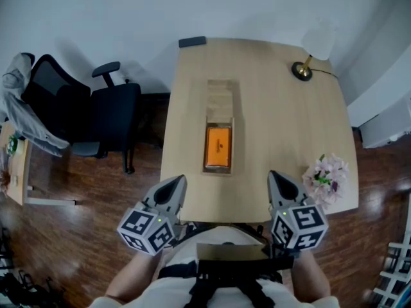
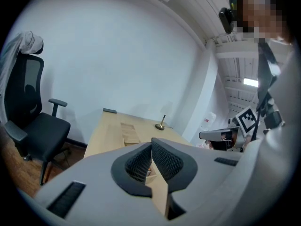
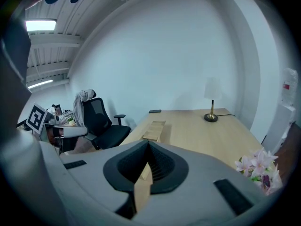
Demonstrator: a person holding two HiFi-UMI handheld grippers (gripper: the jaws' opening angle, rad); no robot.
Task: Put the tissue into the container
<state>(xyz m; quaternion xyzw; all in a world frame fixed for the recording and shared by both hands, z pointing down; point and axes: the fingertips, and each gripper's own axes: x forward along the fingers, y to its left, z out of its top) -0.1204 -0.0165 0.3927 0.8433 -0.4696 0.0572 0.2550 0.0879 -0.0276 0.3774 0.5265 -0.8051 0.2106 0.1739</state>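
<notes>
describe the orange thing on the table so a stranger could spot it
Find the pale wooden table. A long wooden box lies along its middle, and the orange pack sits in the box's end nearest the person. It is the only bright orange thing there.

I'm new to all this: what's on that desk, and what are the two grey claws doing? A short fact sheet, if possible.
Table: light wood
Middle: long wooden box, orange pack in its near end
Far right: lamp
Near right: pink flowers
Left gripper: shut, empty, at the near edge
Right gripper: shut, empty, at the near edge
</notes>
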